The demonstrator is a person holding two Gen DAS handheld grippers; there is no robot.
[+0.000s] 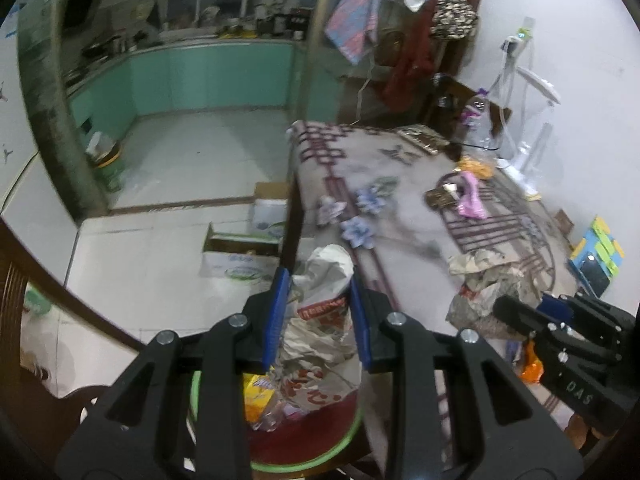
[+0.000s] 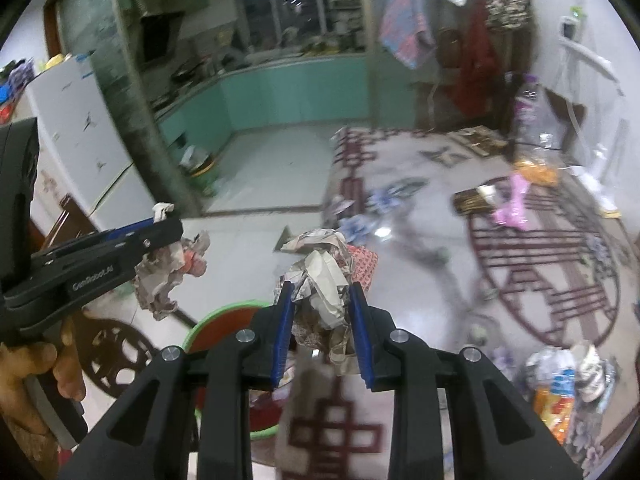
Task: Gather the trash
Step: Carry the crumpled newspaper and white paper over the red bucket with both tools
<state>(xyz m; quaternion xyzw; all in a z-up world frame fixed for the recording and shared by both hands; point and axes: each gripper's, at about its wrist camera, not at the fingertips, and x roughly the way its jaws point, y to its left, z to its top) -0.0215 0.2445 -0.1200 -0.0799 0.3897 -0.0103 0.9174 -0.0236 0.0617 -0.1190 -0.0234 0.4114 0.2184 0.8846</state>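
My left gripper (image 1: 318, 280) is shut on a crumpled wad of printed paper (image 1: 324, 312). It hangs over a red bin with a green rim (image 1: 280, 469) that holds a yellow wrapper and other trash. In the right wrist view, my right gripper (image 2: 320, 286) is shut on another crumpled paper wad (image 2: 320, 300) above the cloth-covered table edge. The bin's green rim (image 2: 224, 309) shows to its lower left. The left gripper (image 2: 176, 228) and its wad (image 2: 168, 276) appear at the left. The right gripper (image 1: 500, 304) shows at the right of the left wrist view.
The table with a patterned cloth (image 1: 400, 208) carries several purple-white wrappers (image 1: 356, 232), a pink wrapper (image 1: 470, 200), an orange bag (image 1: 476, 166) and a plastic bottle (image 1: 478, 116). Cardboard boxes (image 1: 240, 248) stand on the tiled floor. A hand (image 2: 40, 360) grips the left tool.
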